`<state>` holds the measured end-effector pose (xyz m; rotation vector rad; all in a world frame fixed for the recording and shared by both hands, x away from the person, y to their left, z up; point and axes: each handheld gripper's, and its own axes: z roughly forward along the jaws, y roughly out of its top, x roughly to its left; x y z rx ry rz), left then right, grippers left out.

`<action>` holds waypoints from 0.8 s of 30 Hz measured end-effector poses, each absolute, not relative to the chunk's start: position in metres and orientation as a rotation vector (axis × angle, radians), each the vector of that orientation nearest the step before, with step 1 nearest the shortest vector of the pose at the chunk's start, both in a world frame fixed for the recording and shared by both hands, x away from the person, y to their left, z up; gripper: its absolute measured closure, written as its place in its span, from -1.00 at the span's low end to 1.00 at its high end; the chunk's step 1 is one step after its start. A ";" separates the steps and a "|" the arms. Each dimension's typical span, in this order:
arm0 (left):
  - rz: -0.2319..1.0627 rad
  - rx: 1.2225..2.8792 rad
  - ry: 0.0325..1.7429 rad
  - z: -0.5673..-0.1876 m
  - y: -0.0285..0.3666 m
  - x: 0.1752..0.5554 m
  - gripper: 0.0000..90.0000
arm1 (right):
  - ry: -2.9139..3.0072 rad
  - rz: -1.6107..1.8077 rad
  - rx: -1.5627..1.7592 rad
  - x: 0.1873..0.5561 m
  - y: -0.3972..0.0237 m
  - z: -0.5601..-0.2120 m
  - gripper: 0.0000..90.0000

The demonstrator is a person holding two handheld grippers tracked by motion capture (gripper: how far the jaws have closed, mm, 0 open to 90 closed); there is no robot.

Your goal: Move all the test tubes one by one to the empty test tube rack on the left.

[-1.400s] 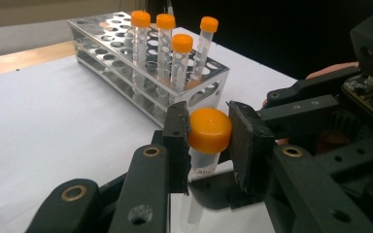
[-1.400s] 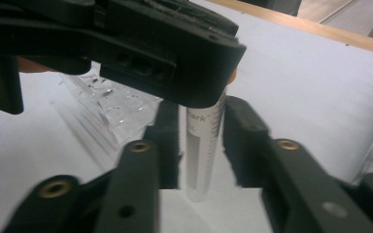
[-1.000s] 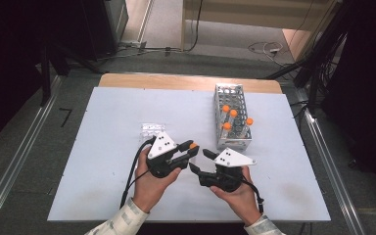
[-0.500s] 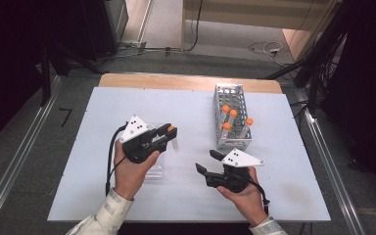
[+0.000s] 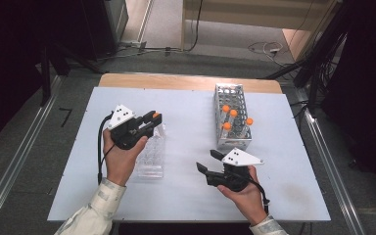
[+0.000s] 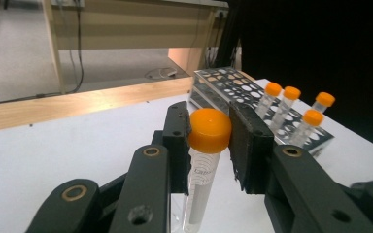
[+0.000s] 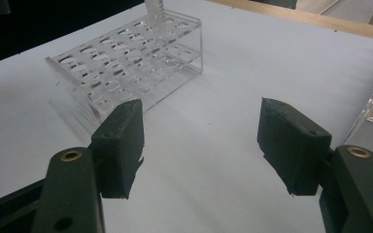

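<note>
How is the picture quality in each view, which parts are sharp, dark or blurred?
High view: even light on the white table, dark surroundings. Left gripper view: the tube in the left hand-held gripper is sharp, background black at right. Right gripper view: clear rack slightly soft, right hand-held gripper close and dark.

A clear tube point(image 6: 200, 179) with an orange cap point(image 6: 209, 130) – upright, clamped at the cap. It hangs over the clear rack point(image 5: 151, 155), at nine o'clock from the metal rack point(image 5: 231, 117).

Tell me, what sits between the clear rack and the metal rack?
Nothing but bare white table lies between the clear rack and the metal rack, seen in the high view.
</note>
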<state>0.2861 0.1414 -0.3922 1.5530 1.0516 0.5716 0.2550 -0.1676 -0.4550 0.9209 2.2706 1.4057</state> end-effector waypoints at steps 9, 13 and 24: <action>0.626 1.546 1.073 -0.395 0.145 0.294 0.57 | 2.265 1.409 0.923 0.255 -0.169 -0.455 -0.26; 0.643 1.561 1.068 -0.397 0.142 0.295 0.57 | 2.265 1.410 0.925 0.255 -0.170 -0.454 -0.26; 0.645 1.628 1.094 -0.422 0.136 0.295 0.56 | 2.261 1.411 0.929 0.255 -0.170 -0.455 -0.26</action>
